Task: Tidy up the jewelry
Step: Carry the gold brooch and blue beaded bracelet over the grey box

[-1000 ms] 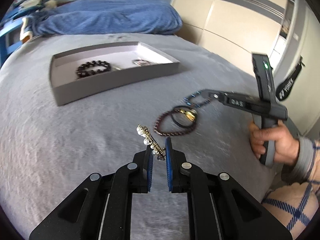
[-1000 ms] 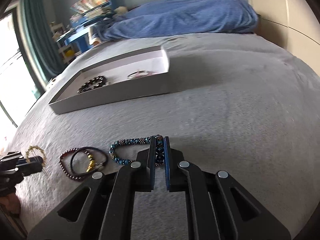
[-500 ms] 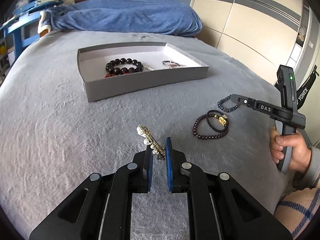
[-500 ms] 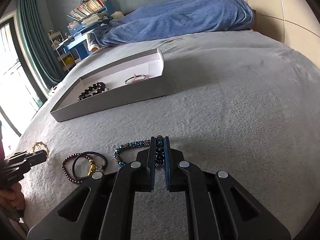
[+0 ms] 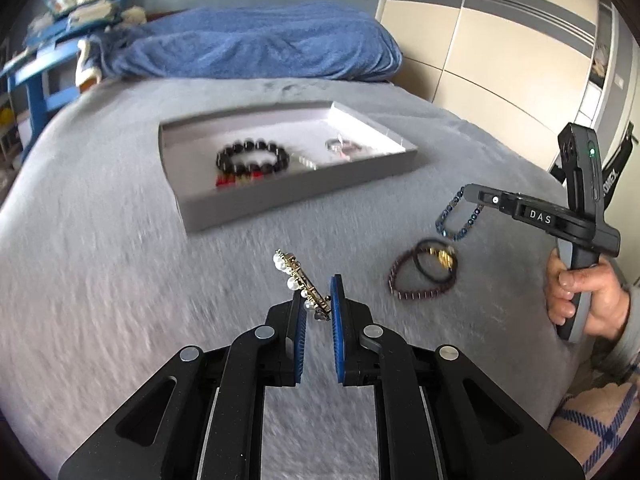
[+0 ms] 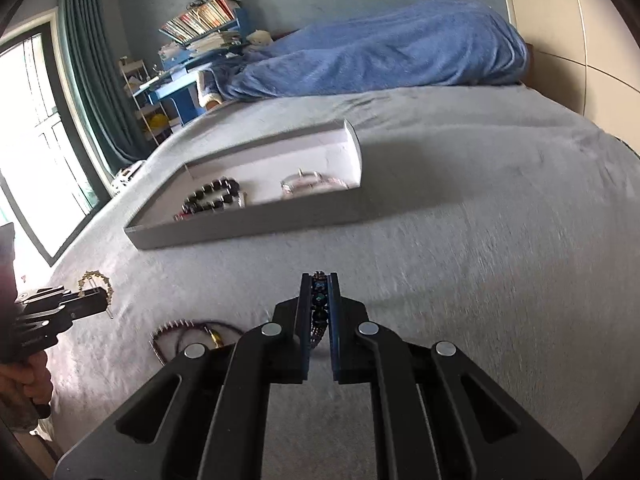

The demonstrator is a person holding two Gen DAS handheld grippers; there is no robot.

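My left gripper (image 5: 317,302) is shut on a gold bracelet with pearls (image 5: 298,280), held above the grey bedspread. My right gripper (image 6: 320,292) is shut on a blue beaded bracelet (image 6: 319,300), which hangs off the bed from the right gripper (image 5: 466,194) in the left wrist view as the blue beaded bracelet (image 5: 452,220). A grey tray (image 5: 304,196) ahead holds a black bead bracelet (image 5: 252,156), a red strip and a silver piece (image 5: 342,146). A dark red bead bracelet (image 5: 416,280) and a black cord with a gold charm (image 5: 438,258) lie on the bed.
A blue blanket (image 5: 260,44) is heaped at the head of the bed. A wardrobe (image 5: 500,40) stands to the right, and a blue desk with books (image 6: 188,60) and a window lie to the left. A person's hand (image 5: 580,296) grips the right handle.
My right gripper has lifted the blue beaded bracelet off the bedspread. My left gripper has risen a little and turned toward the tray, which now sits more centred ahead.
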